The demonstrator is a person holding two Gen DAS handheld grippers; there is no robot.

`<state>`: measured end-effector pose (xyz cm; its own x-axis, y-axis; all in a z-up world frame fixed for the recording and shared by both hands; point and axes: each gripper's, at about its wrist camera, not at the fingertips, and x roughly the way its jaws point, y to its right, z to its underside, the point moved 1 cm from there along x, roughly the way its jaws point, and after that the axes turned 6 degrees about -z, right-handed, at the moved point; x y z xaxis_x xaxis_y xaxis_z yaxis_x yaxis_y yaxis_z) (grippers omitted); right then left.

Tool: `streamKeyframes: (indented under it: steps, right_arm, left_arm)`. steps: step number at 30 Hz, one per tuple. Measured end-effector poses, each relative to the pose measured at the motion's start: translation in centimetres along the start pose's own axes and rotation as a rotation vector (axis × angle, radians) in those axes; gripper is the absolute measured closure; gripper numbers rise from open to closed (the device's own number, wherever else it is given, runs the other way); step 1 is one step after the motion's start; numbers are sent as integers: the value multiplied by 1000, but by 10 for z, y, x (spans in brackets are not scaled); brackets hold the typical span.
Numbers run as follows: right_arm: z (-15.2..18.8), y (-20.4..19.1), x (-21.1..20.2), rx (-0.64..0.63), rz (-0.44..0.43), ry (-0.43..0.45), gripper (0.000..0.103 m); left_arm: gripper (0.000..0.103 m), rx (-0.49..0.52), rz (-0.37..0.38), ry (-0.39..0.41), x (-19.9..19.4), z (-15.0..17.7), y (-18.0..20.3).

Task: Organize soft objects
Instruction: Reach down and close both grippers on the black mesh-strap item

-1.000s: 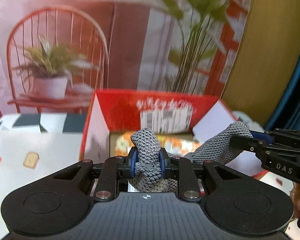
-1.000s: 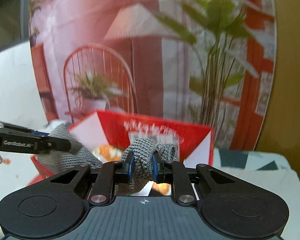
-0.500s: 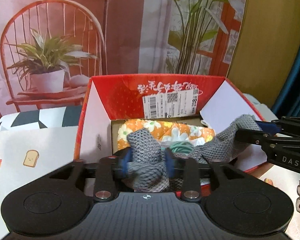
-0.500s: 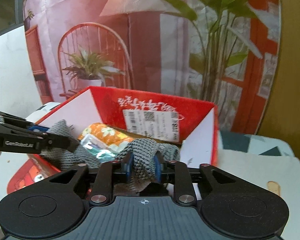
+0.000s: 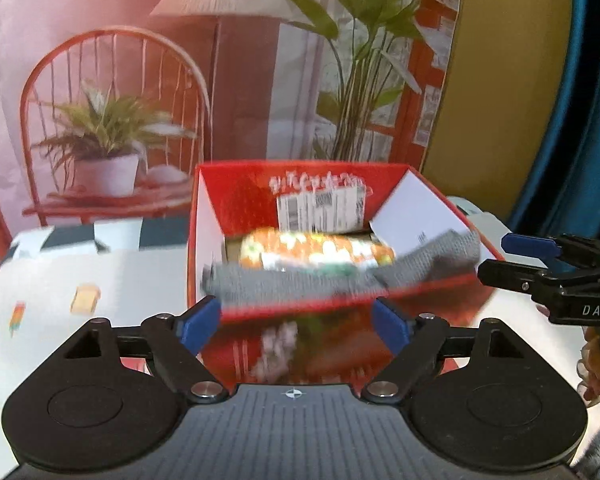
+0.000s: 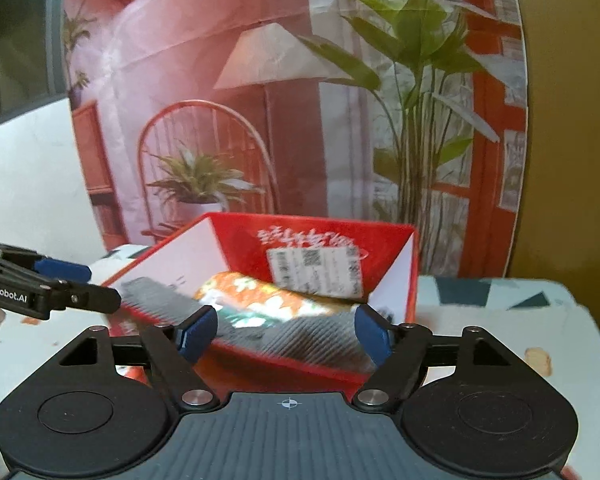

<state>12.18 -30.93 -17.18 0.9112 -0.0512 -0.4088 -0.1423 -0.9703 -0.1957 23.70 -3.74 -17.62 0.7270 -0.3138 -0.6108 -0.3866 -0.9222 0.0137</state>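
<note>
A grey knitted cloth (image 5: 300, 280) lies across the front of an open red cardboard box (image 5: 236, 200), on top of an orange floral cloth (image 5: 312, 250). My left gripper (image 5: 298, 322) is open and empty just in front of the box. My right gripper (image 6: 286, 332) is open and empty at the box's near right side, and it shows at the right of the left wrist view (image 5: 512, 260). The grey cloth (image 6: 300, 334), the floral cloth (image 6: 260, 300) and the box (image 6: 240, 240) show in the right wrist view.
The box stands on a white table with small printed pictures (image 5: 84, 300). A printed backdrop of a chair and plants (image 5: 112, 128) hangs behind it. A shipping label (image 5: 320, 210) is on the box's back wall.
Both grippers have opened and let go of the grey cloth, which has dropped into the box. Both have pulled back a little from the box.
</note>
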Motion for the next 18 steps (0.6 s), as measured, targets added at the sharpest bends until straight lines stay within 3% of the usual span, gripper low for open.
streamKeyframes:
  steps: [10, 18]
  right_arm:
    - [56, -35, -30, 46, -83, -94, 33]
    - [95, -56, -39, 79, -123, -192, 46]
  left_arm:
    - [20, -89, 67, -102, -21, 78, 1]
    - [35, -121, 126, -154, -22, 118, 14]
